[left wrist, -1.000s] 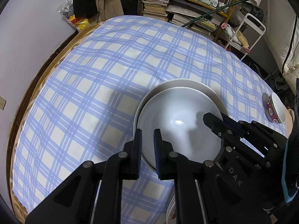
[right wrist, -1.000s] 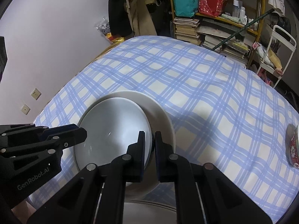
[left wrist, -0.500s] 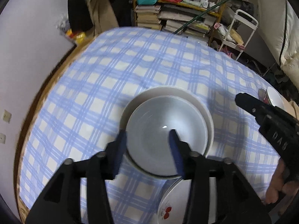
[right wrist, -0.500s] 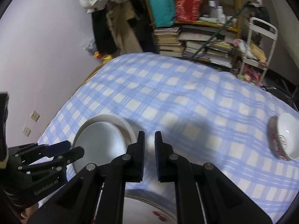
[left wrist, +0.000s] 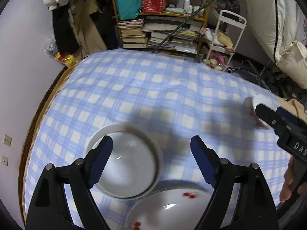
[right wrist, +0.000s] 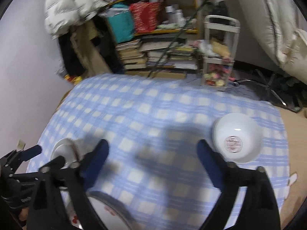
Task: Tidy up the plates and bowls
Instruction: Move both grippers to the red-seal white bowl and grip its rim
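Observation:
Two plain white plates are stacked (left wrist: 126, 164) on the blue checked tablecloth (left wrist: 153, 95), the smaller on the larger. My left gripper (left wrist: 151, 149) is open and empty above them. A white plate with red cherries (left wrist: 168, 209) lies just in front of the stack. A white bowl with a red pattern (right wrist: 237, 138) sits at the right of the table. My right gripper (right wrist: 152, 149) is open and empty above the cloth, left of the bowl. It also shows in the left wrist view (left wrist: 276, 115), in front of the bowl (left wrist: 257, 111).
A shelf with stacked books (left wrist: 159, 34) and a white trolley (left wrist: 224, 36) stand beyond the table's far edge. A wall (left wrist: 23, 57) runs close along the left side. The cherry plate's rim (right wrist: 107, 207) shows in the right wrist view.
Both grippers let go of the smaller white plate, now resting on the larger one, opened wide and rose. The right gripper swung right toward the patterned bowl.

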A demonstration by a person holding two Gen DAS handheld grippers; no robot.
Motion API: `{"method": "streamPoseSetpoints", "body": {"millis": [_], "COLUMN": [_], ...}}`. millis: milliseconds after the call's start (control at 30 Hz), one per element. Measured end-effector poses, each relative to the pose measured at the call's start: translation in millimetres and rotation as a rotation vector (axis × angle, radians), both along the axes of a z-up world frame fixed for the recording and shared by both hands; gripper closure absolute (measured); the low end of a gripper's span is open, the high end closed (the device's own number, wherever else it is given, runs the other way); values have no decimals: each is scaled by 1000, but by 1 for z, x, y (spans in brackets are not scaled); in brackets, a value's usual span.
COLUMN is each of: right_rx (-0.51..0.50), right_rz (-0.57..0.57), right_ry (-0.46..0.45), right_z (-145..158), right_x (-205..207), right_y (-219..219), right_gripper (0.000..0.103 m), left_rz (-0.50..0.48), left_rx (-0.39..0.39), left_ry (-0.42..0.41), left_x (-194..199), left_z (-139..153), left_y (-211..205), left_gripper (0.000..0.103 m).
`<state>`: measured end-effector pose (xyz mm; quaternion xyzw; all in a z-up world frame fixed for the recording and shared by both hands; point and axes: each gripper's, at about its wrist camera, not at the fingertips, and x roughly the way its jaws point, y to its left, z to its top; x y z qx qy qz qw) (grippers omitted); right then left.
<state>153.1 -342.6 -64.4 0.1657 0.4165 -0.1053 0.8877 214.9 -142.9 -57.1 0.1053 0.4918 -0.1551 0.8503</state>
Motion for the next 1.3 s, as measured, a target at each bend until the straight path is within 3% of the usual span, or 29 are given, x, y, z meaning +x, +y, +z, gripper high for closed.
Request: {"method": "streamPoseSetpoints", "body": {"millis": [133,367,567,800,1300], "right_rx": [28,51,33,23,167], "right_rz": [-66,-171,-241,-307,-321], "right_ry": [23,-23,13,39,147], "right_z": [-2,2,-5,-22,-83], "right_x": [-7,-27,-35,-46,-43], "right_y": [-32,-81,-123,-161,-190], "right_gripper": [2,2,2,3,38], "left_rz": [-53,-177,-236,-273,-336], "left_rx": [-11,-13,-12,-3,-3], "left_ry": [-21,-80,-97,-59,104], "left_x": [2,-2,-3,5,13], "left_z": [9,13,2,-23,-79], "left_y": [-33,-103,-147,-190,-245], "left_gripper": [21,21,21,21,21]}}
